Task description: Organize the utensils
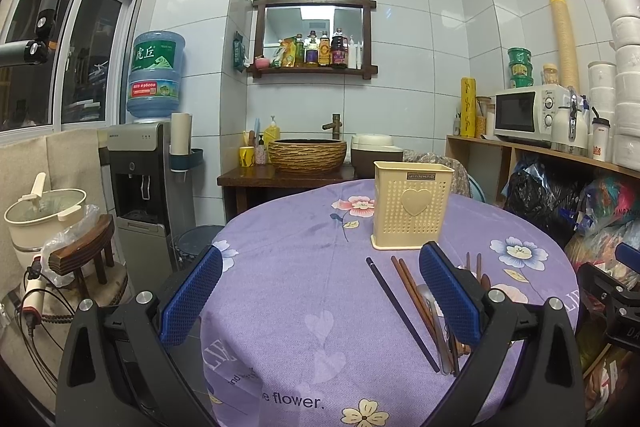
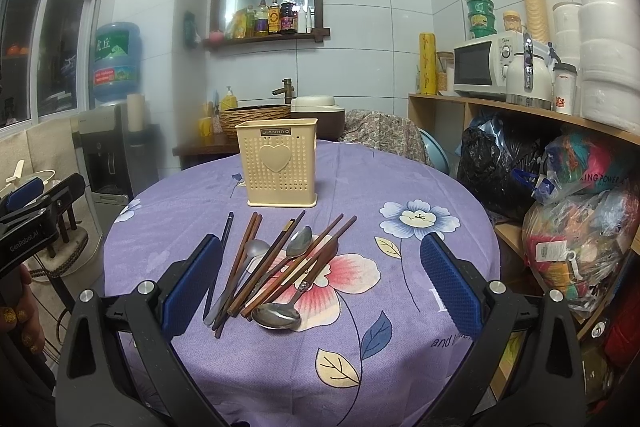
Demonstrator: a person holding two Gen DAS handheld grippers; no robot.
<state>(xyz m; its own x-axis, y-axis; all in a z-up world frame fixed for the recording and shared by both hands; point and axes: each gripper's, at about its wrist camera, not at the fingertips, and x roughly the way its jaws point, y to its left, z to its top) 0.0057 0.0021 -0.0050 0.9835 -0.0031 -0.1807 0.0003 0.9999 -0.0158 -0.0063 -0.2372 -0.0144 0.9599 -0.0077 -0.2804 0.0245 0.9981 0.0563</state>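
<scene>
Right wrist view has the right gripper (image 2: 320,279) spread wide and empty over a crisscrossed heap of chopsticks (image 2: 276,259) and spoons (image 2: 277,317), near of the cream utensil holder (image 2: 277,163). Any pinch could drag neighbours along, I reckon. Left gripper (image 1: 320,295), equally wide and empty, hovers by the table's left edge (image 1: 208,307); open cloth lies right.

**Where things sit on my table**

The utensil holder (image 2: 282,163) stands upright at the table's (image 2: 420,187) far side, centre frame. Before it, nearer me, chopsticks (image 2: 280,259) and spoons (image 2: 276,317) lie heaped, perhaps overlapping. My left gripper (image 2: 24,203) sits at the frame's left edge. A microwave (image 2: 486,65) rests on the shelf (image 2: 520,109), upper right.
</scene>
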